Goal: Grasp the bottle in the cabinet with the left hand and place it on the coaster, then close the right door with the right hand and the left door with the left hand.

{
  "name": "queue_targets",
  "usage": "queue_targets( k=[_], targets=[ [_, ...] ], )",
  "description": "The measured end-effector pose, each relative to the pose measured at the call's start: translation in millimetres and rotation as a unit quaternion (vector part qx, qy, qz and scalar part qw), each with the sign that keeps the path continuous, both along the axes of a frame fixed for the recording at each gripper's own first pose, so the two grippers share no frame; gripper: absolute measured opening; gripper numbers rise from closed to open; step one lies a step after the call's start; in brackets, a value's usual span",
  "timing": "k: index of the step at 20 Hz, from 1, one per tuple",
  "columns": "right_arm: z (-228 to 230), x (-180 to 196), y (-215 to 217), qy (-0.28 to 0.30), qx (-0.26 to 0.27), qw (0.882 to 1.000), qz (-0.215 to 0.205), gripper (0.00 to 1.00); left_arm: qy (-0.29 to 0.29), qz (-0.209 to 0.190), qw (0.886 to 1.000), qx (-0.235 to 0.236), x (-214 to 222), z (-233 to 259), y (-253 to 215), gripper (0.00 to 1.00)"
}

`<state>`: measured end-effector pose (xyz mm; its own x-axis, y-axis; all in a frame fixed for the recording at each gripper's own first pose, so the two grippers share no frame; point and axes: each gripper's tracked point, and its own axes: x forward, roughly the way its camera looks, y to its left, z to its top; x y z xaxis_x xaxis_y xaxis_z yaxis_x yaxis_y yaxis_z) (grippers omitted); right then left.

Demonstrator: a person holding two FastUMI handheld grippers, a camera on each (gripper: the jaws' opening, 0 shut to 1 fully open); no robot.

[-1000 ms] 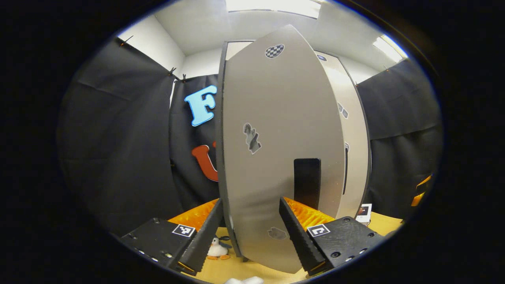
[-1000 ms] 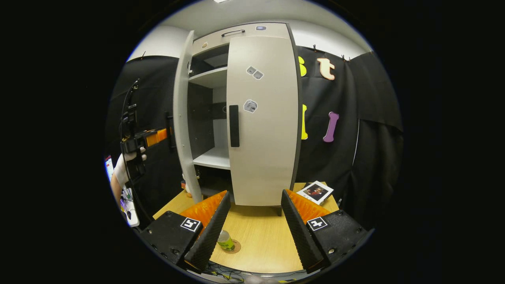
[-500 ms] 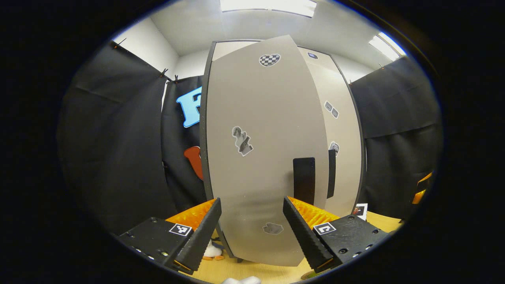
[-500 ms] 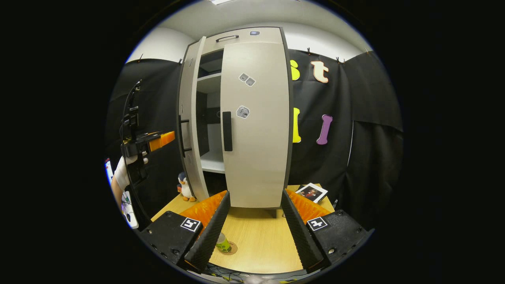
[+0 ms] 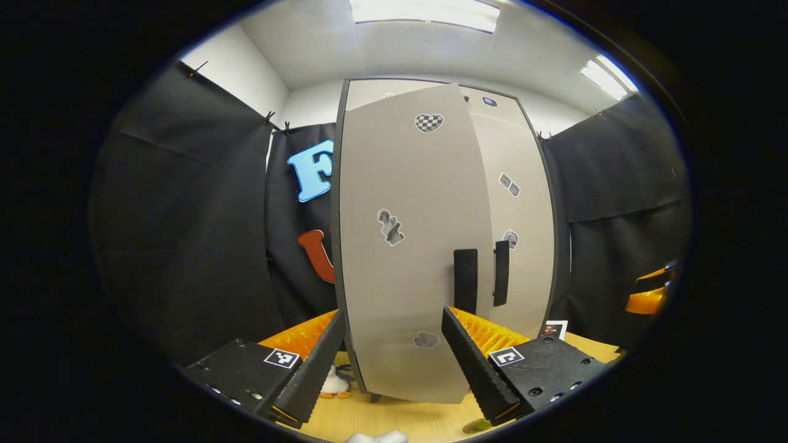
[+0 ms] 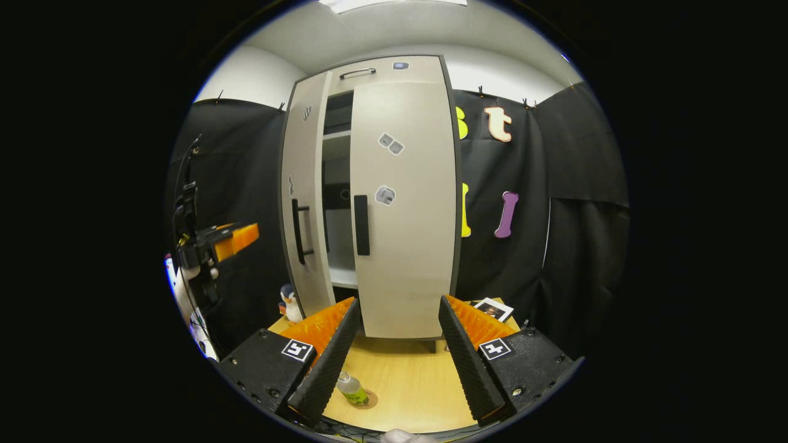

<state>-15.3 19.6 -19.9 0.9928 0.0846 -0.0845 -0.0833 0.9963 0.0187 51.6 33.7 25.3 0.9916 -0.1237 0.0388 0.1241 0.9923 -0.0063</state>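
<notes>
The grey cabinet's right door lies flush and shut. Its left door is ajar, with a narrow dark gap beside its black handle. In the left gripper view that left door stands straight ahead, its handle close to the right door's handle. My left gripper is open and holds nothing; in the right gripper view the left gripper hangs a little left of the door, apart from it. The green-labelled bottle stands on the round coaster. My right gripper is open above the table.
A penguin toy stands on the wooden table by the cabinet's left foot. A photo card lies at the cabinet's right. Black cloth walls close in on both sides. The right gripper shows at the far right edge.
The left door has swung much nearer to shut, and the gap into the cabinet has narrowed. My left gripper has drawn slightly back from the door. The right door stays shut.
</notes>
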Motion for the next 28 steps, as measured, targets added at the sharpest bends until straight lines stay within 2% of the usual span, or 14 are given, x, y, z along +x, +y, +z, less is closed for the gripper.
queue_targets(
  k=[4, 10, 15, 17, 18, 22, 28],
  targets=[
    [7.6, -3.6, -1.2, -0.01, 0.003, 1.0, -0.02, 0.81, 0.019, 0.004, 1.0, -0.005, -28.8, -24.4, -3.2, 0.96],
    [15.3, -34.5, -14.4, -0.029, -0.009, 0.999, -0.011, 0.81, 0.065, 0.032, 0.997, -0.021, -73.9, -57.4, -15.9, 0.96],
    [10.1, -74.5, -43.1, -0.017, 0.006, 1.0, 0.014, 0.81, 0.061, 0.076, 0.995, -0.005, -135.7, -44.2, -30.8, 0.96],
    [14.0, -93.2, -63.4, -0.02, 0.009, 1.0, 0.011, 0.81, 0.059, 0.077, 0.995, -0.01, -162.2, -36.9, -51.9, 0.99],
    [15.3, -102.0, -72.0, -0.023, 0.013, 1.0, 0.009, 0.81, 0.062, 0.075, 0.995, -0.011, -175.6, -37.4, -62.1, 0.96],
    [12.7, -133.2, -94.3, -0.024, 0.025, 0.999, 0.014, 0.81, 0.051, 0.082, 0.995, 0.012, -222.0, -22.1, -90.0, 0.96],
    [21.9, -175.1, -110.1, -0.044, 0.031, 0.998, 0.023, 0.81, 0.038, 0.082, 0.996, 0.015, -269.9, 2.7, -118.9, 0.96]
  ],
)
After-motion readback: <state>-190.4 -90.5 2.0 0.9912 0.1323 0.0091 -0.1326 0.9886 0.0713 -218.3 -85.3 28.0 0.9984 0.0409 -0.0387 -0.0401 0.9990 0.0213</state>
